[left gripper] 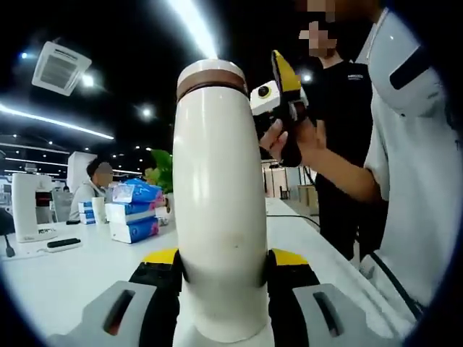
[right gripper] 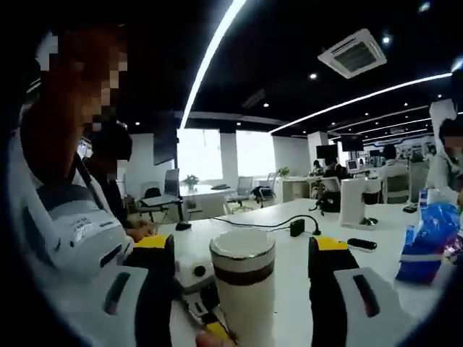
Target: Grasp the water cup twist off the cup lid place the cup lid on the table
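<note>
Between your left tool's (left gripper: 223, 271) pinching jaws the cup (left gripper: 219, 217) stands above the counter (left gripper: 65, 278), smooth and probably slippery, so bring your spread right tool (right gripper: 242, 289) onto the brown-banded lid (right gripper: 242, 254), which seems still screwed on.

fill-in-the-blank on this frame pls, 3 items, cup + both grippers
1. The left gripper is shut on the body of the white ____.
2. The band just under the lid is ____ in colour.
3. The right gripper has its jaws ____, one on each side of the lid, not yet touching it.

Missing words: cup; brown; open
</note>
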`<state>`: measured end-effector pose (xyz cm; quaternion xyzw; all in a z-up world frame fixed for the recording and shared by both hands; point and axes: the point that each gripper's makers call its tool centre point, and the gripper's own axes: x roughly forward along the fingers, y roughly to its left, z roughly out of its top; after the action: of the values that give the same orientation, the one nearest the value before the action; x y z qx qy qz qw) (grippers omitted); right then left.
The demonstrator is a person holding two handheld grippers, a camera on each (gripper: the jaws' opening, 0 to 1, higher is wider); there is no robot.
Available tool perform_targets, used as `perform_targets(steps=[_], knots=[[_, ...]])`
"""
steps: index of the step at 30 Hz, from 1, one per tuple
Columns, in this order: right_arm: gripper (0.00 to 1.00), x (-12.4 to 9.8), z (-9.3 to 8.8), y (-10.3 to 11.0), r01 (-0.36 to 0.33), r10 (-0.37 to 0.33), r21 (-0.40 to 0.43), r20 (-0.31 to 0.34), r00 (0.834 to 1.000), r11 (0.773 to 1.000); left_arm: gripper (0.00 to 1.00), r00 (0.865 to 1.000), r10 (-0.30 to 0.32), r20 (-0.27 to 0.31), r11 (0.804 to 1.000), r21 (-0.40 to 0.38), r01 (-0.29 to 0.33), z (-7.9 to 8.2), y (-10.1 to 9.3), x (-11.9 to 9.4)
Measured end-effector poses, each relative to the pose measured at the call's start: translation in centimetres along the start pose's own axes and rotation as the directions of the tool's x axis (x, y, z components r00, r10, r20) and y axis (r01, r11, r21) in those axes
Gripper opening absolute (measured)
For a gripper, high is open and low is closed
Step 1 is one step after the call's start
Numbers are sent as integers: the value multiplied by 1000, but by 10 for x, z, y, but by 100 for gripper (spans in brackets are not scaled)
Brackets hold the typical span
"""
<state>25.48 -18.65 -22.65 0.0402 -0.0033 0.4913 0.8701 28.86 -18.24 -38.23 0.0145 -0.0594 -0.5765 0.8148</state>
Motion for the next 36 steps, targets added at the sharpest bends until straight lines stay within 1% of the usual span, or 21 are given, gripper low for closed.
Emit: perform_targets(steps=[1,2,3,4,5,7,10,11,13,15,17,19,23,25,26,27,28,30,31,33,36], knots=[[80,-3,0,0,27,-27,0,2,1000,1000,48,1000,0,0,1000,0,0,0,1,0],[80,-4,0,0,40,-40,-1,0,999,999,48,1000,0,-1,1000,0,0,0,1,0],[80,-9,1,0,108,-108,-2,19,994,994,48,1000,0,-1,1000,0,0,0,1,0],[80,-12,0,5,128,-128,-6,34,991,992,48,1000,0,-1,1000,1,0,0,1,0],[80,-12,-4,13,124,-124,-5,26,992,992,48,1000,1,-1,1000,1,-1,0,2,1],[79,-14,-5,19,162,-162,2,49,986,987,48,1000,1,-2,1000,2,-1,0,1,1],[78,-14,-6,26,199,-201,35,78,976,979,48,1000,1,-2,1000,2,-1,0,1,1],[78,-16,-6,25,228,-230,29,86,969,973,48,1000,2,-3,1000,2,-2,0,2,2],[78,-19,-5,23,292,-288,-23,105,952,956,48,1000,1,-2,1000,1,-1,0,2,2],[78,-20,-5,22,317,-312,-41,102,945,948,48,1000,1,-2,1000,1,-1,0,2,2],[79,-18,-4,21,324,-318,-43,101,943,945,48,1000,1,-2,1000,1,-1,1,2,2],[82,-14,-2,23,311,-306,-34,115,945,950,48,1000,2,-2,1000,2,-2,1,2,2],[82,-3,-1,17,315,-309,-50,107,945,948,48,1000,2,-3,1000,0,-2,1,2,2],[85,5,-2,14,311,-306,-46,96,947,949,48,1000,2,-3,1000,0,-2,2,2,2],[87,10,-6,15,298,-294,-45,75,953,954,48,1000,2,-3,1000,1,-2,2,2,2],[88,15,-8,16,289,-285,-51,69,956,956,48,1000,2,-3,1000,1,-2,2,3,2],[88,18,-9,15,289,-285,-64,68,956,955,48,1000,2,-3,1000,1,-2,2,2,1],[88,24,-12,11,299,-296,-94,42,954,950,48,1000,2,-3,1000,0,-2,2,3,1],[88,27,-11,9,297,-294,-93,43,955,950,48,1000,2,-3,1000,0,-2,2,3,1],[88,32,-7,6,288,-285,-49,56,957,956,48,1000,2,-3,1000,1,-2,3,3,1],[86,38,-5,2,286,-284,-41,58,957,957,48,1000,2,-3,1000,0,-2,3,3,1]])
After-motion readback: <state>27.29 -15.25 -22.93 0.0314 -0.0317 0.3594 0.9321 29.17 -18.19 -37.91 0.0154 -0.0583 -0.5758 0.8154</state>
